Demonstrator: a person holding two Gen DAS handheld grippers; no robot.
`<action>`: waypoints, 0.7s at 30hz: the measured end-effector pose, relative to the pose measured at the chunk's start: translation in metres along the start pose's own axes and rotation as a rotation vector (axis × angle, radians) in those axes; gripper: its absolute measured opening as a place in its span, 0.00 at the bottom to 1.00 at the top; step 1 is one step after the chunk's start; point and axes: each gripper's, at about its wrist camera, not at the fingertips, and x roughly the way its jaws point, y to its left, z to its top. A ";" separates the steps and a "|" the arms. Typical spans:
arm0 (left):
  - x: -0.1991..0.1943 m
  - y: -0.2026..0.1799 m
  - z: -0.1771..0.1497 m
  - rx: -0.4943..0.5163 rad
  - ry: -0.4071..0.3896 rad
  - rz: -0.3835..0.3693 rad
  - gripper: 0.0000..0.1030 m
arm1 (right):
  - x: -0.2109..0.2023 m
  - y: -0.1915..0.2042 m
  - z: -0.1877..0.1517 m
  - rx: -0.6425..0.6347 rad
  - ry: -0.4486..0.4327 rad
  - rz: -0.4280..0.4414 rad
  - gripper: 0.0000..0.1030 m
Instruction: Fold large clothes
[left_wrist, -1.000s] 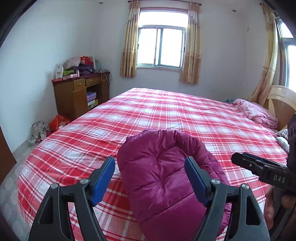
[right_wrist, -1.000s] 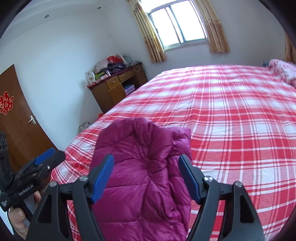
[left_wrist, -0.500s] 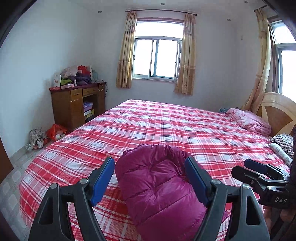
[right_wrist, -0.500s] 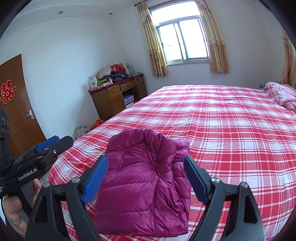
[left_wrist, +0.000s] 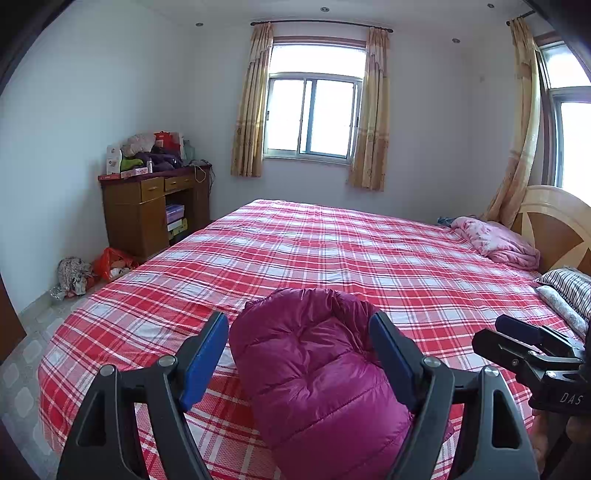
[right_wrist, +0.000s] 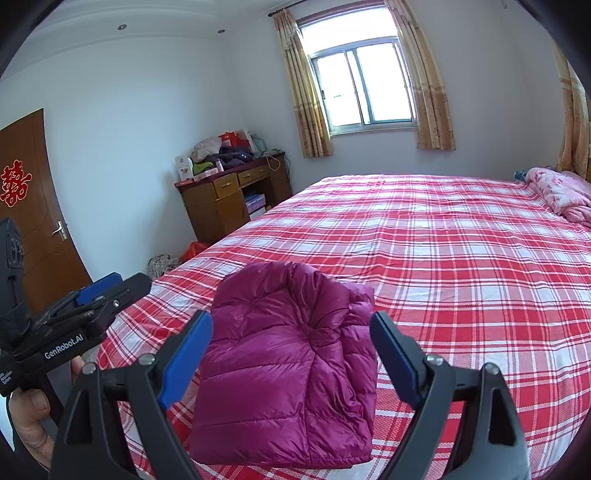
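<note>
Nearest, the left gripper (left_wrist: 299, 354) stands with its blue-padded jaws spread wide and nothing between them; the right gripper (right_wrist: 291, 356) is likewise spread and empty, held above the bed rather than on the cloth. Just beyond both sets of fingers lies the magenta quilted down jacket (right_wrist: 291, 365), folded into a compact puffy bundle near the foot corner of the red-and-white plaid bedspread (right_wrist: 461, 258). From the right wrist view its near edge looks fairly square, with a rumpled fold running down the middle and a narrower layer along its right side; from the left wrist view the far end bulges in a rounded hump.

Judging by that shape, the folding seems nearly or fully finished, and the step in hand is probably a check or a last tidy. To do it well, press the hump down gently so trapped air escapes, and square the loose right-hand layer against the main bundle without dragging the slippery fabric across the sheet. Pinching too thin a layer could pull the fold open, so take the full thickness of an edge.

Farther off, a pink blanket (left_wrist: 498, 242) sits bunched by the wooden headboard (left_wrist: 554, 221), well apart from the jacket. A brown wooden desk (left_wrist: 147, 214), piled with clutter, stands against the far wall, beside the curtained window (left_wrist: 314, 114).
</note>
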 end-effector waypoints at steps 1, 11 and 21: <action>0.000 0.000 0.000 0.001 0.000 0.000 0.77 | 0.000 0.000 0.000 0.001 0.000 0.000 0.87; 0.001 -0.005 -0.002 0.007 0.008 0.006 0.77 | 0.002 -0.004 -0.005 0.018 0.006 0.000 0.87; -0.001 -0.009 0.000 0.009 0.001 0.029 0.77 | -0.007 -0.003 -0.002 0.016 -0.019 0.001 0.87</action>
